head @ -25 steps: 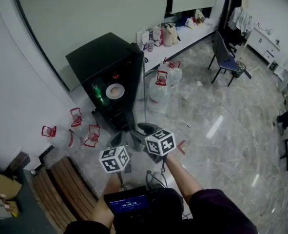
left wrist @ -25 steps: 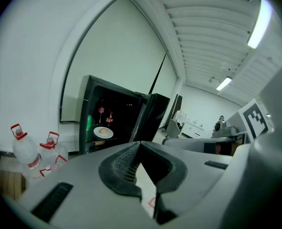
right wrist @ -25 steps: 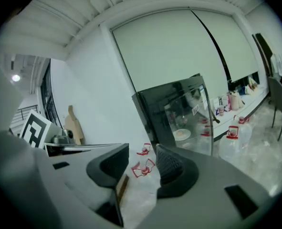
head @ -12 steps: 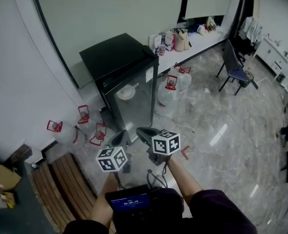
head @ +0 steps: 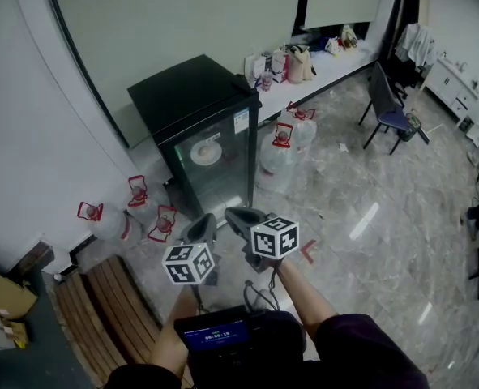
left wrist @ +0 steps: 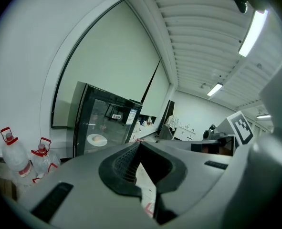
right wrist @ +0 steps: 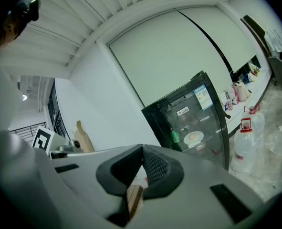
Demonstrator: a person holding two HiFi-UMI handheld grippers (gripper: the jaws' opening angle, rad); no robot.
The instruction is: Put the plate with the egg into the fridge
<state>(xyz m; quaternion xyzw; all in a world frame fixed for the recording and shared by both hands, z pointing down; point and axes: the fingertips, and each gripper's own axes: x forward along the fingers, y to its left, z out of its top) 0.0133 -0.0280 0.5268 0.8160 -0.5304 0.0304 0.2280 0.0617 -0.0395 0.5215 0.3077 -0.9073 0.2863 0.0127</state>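
Note:
The black fridge [head: 192, 113] stands against the wall with its glass door closed. Through the glass I see the white plate with the egg [head: 206, 151] on a shelf inside. Both grippers hang in front of the fridge, a step back from the door. My left gripper [head: 200, 228] is shut with nothing in it, and so is my right gripper [head: 242, 217]. The left gripper view looks past the closed left gripper [left wrist: 140, 145] to the fridge [left wrist: 102, 120] and the plate [left wrist: 97, 139]. The right gripper view shows the closed right gripper [right wrist: 142, 150], the plate [right wrist: 193, 137] and a green bottle [right wrist: 174, 136] behind the door.
Water jugs with red handles stand left of the fridge [head: 101, 221] and right of it [head: 278, 151]. A wooden bench [head: 101, 314] lies at my lower left. A chair [head: 387, 105] and a white counter with bags [head: 300, 65] are farther right.
The fridge door, open a second ago with the plate plainly showing, has swung closed. Both grippers stay in front of it, slightly drawn back.

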